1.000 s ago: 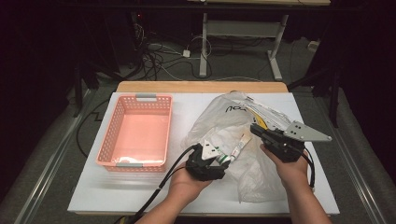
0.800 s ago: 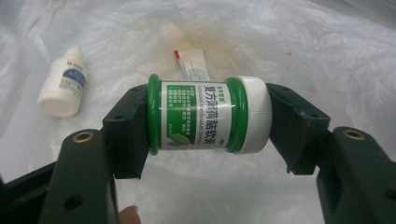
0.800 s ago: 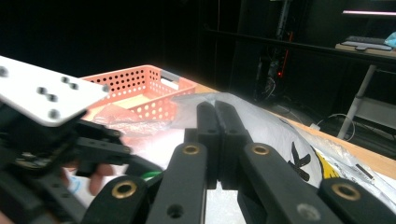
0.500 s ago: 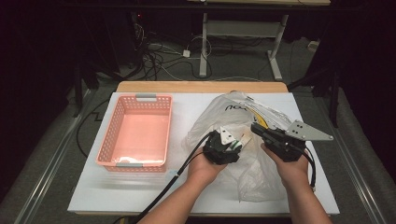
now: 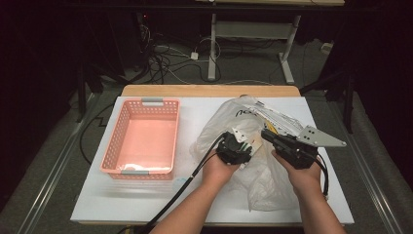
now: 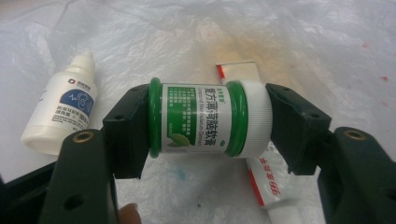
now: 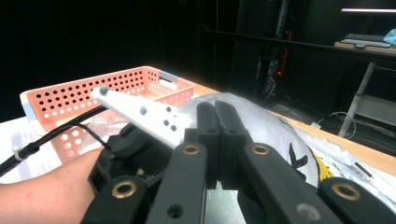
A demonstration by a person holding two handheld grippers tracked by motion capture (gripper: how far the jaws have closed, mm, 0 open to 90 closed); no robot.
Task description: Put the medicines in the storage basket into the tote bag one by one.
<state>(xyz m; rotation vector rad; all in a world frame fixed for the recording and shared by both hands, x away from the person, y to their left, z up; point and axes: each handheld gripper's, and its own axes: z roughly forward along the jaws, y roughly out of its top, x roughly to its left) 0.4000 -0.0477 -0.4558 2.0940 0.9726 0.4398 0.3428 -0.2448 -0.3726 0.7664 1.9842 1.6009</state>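
Green-labelled jar (image 6: pixel 209 119) clamped end to end in left tool (image 6: pixel 205 123); right tool (image 7: pixel 217 140) closed, empty.

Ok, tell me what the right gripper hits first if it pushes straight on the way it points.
Probably the left gripper, sitting just ahead of the shut right gripper, with the pink basket beyond it. Depth is hard to judge, so it might pass just over it.

Two bare forearms, no sleeves, each hand wrapped around a black gripper. The left gripper (image 5: pixel 242 145) trails a thick black cable toward 7 o'clock. The right gripper (image 5: pixel 267 135) carries a grey three-cornered plate (image 5: pixel 320 138) with small holes on top. Brass-coloured screws sit in the dark, chunky jaw arms.
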